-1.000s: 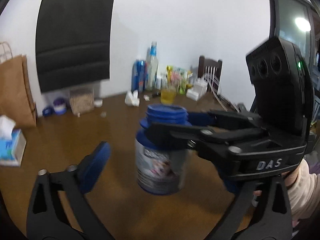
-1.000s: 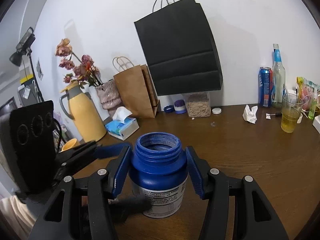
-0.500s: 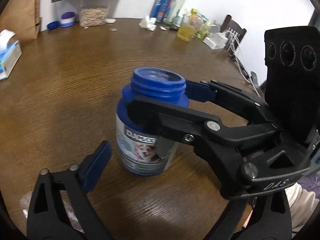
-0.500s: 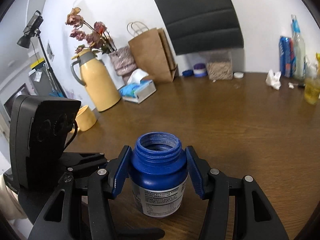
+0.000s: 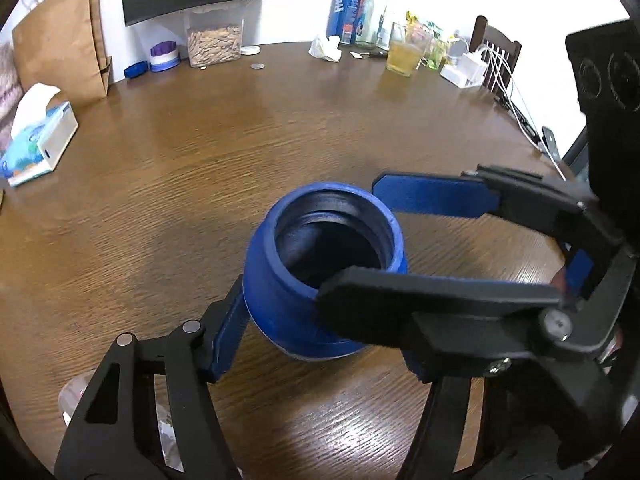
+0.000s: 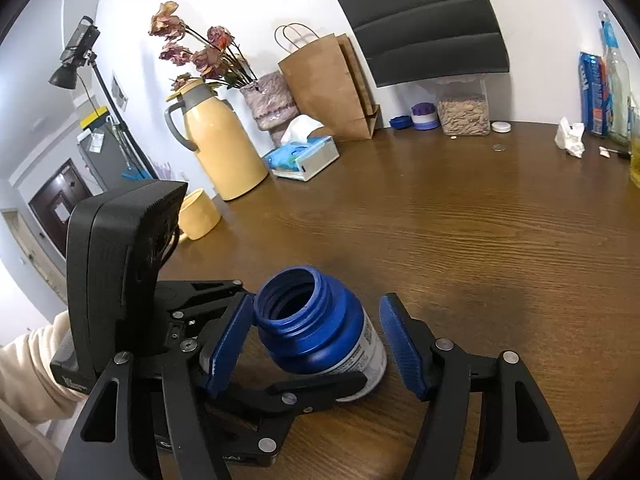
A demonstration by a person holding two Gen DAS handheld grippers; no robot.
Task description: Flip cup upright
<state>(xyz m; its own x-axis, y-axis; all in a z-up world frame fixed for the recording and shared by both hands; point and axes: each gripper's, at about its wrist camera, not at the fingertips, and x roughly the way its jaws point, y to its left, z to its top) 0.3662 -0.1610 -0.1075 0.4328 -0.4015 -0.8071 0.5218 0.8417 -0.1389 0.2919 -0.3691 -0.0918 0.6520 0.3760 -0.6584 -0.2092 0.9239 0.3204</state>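
Two hand-held grippers — right (image 6: 316, 344) spread open, left (image 5: 320, 320) clamping blue jar (image 6: 320, 332), mouth tilted up-left

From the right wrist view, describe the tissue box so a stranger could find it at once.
Start at the brown wooden table and go to its far left edge by the wall. There, between the tall yellow thermos jug and the brown paper bag, lies the tissue box. It is the only low blue-and-white box, with a white tissue sticking up.

Hidden and cropped regions, both wrist views.
We cannot see the blue jar's (image 5: 320, 264) base or the left hand-held gripper's (image 5: 304, 312) right finger, both covered; the black bag (image 6: 420, 16) is cropped.
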